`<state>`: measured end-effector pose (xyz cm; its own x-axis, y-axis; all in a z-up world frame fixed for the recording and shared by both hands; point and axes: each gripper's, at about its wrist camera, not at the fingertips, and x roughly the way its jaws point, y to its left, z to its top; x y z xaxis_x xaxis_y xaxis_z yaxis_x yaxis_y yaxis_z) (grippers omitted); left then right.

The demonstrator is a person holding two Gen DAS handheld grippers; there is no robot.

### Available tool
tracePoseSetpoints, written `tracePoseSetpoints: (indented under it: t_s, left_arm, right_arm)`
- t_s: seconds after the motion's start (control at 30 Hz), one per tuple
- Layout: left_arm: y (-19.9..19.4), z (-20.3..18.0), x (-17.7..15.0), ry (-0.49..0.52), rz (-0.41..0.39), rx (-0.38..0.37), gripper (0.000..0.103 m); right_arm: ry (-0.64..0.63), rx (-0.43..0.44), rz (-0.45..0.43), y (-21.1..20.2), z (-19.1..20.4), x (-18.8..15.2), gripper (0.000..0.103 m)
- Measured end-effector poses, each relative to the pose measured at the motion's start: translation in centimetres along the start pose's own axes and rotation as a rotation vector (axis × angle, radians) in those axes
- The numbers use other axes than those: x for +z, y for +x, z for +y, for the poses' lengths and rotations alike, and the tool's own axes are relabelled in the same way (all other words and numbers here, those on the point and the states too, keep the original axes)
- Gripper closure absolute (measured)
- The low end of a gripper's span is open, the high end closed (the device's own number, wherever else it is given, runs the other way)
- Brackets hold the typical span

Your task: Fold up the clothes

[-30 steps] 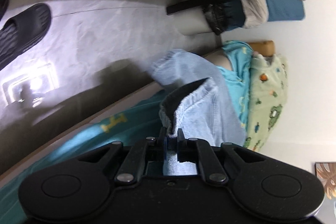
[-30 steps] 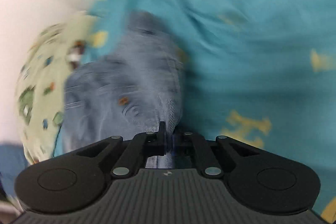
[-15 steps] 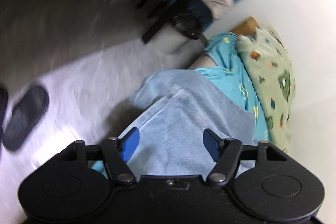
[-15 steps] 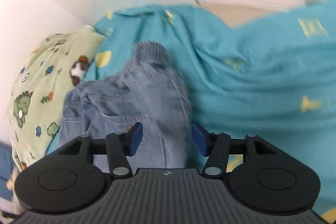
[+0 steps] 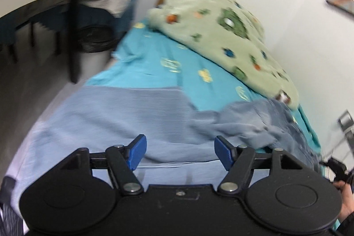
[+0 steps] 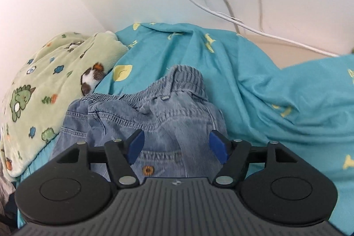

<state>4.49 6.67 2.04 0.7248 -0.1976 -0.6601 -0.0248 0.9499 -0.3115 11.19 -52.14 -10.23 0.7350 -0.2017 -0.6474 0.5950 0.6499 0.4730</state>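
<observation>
Item: denim trousers [image 6: 154, 116], pale blue, lying on the teal bed sheet [image 6: 276, 85]. In the right wrist view the elastic waistband end sits bunched and humped toward the far side, just beside the green dinosaur blanket [image 6: 44, 85] at left. A brown button [image 6: 147, 170] shows near the gripper body. In the left wrist view the leg section [image 5: 106, 116] lies spread flat across the near edge of the bed, w/ a crumpled part [image 5: 250, 123] to the right, touching the blanket's near corner.

Left gripper [image 5: 178, 153]: fingers spread wide, holding nothing, over the flat leg cloth. Right gripper [image 6: 176, 146]: fingers spread wide, nothing between them, over the waist area.

Handling, by judgement: soft but fairly heavy cloth; thicker and stiffer at seams, waistband and pocket edges. Not fragile, not slippery. Will sag and drag if lifted by a single layer. The elastic band gathers, so the waist will not lie flat w/o a tug.

Grip points, by judgement: waistband edge at far side for the right gripper; hem or side seam of the leg for the left. Pinch through all layers at a seam, not mid-panel.

Fold state: partly laid out, waist end untidy. Whether any fold is in place cannot be told; leg view is blurred.
</observation>
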Motion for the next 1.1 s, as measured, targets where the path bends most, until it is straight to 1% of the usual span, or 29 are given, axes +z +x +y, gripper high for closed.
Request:
tracePoseSetpoints:
  t_s: [0.17,0.27,0.33,0.37,0.43,0.47,0.53,0.63,0.67,0.73,0.77,0.8,0.83,0.9,0.97,1.03,1.1]
  left_arm:
    - [5.3,-6.7,-0.3,0.129,0.019,-0.028,0.038]
    - [7.8,-8.4,-1.5,0.172,0.047,-0.035,0.038]
    - [9.2,-8.8,-2.2,0.178,0.064,-0.030,0.038]
    - [9.6,-8.9,-2.5,0.187,0.060,-0.021,0.038]
    - [10.2,-9.2,-2.8,0.232,0.038,0.018,0.038]
    - [10.5,-9.1,-3.0,0.238,0.034,0.025,0.038]
    - [11.1,-8.6,-3.2,0.232,0.044,0.025,0.037]
    - [11.6,-7.9,-3.3,0.221,0.057,0.025,0.037]
    - [11.9,-7.7,-3.4,0.223,0.059,0.026,0.037]
    - [12.1,-7.4,-3.5,0.224,0.064,0.021,0.037]
    - [12.2,-7.2,-3.6,0.218,0.068,0.017,0.037]
    - [12.3,-7.0,-3.6,0.213,0.069,0.015,0.037]
    - [12.2,-6.9,-3.5,0.212,0.068,0.014,0.037]
    - [12.2,-6.8,-3.5,0.211,0.064,0.013,0.037]
    - [12.0,-6.6,-3.7,0.207,0.062,0.005,0.037]
    - [11.7,-6.5,-3.6,0.201,0.056,0.001,0.037]
    - [11.3,-6.4,-3.5,0.201,0.045,0.000,0.037]
  right_arm:
    - [-0.022,0.024,-0.040,1.4,-0.2,0.7,0.032]
    - [-0.004,0.027,-0.048,2.6,-0.9,1.1,0.032]
    - [0.036,0.032,-0.055,3.4,-1.5,1.5,0.032]
    - [0.054,0.038,-0.057,3.7,-1.7,1.7,0.031]
    - [0.066,0.051,-0.049,4.5,-1.8,2.2,0.027]
    - [0.072,0.054,-0.049,4.9,-1.8,2.5,0.023]
    - [0.086,0.057,-0.052,5.6,-2.0,3.1,0.023]
    - [0.139,0.066,-0.035,6.6,-2.5,3.7,0.023]
    - [0.125,0.053,-0.024,6.9,-2.4,3.8,0.025]
    - [0.060,0.006,-0.007,7.3,-1.7,3.8,0.037]
    - [0.030,-0.018,-0.002,7.3,-1.5,3.8,0.051]
    - [0.011,-0.032,-0.004,7.1,-1.3,3.7,0.072]
    - [0.008,-0.033,-0.010,6.8,-1.2,3.8,0.078]
    - [0.026,-0.015,-0.045,5.4,-0.8,4.3,0.084]
    - [0.001,0.009,-0.111,3.3,0.4,4.8,0.085]
    - [-0.027,0.043,-0.208,0.4,1.8,5.4,0.085]
    - [-0.008,0.089,-0.295,-2.8,2.6,5.7,0.086]
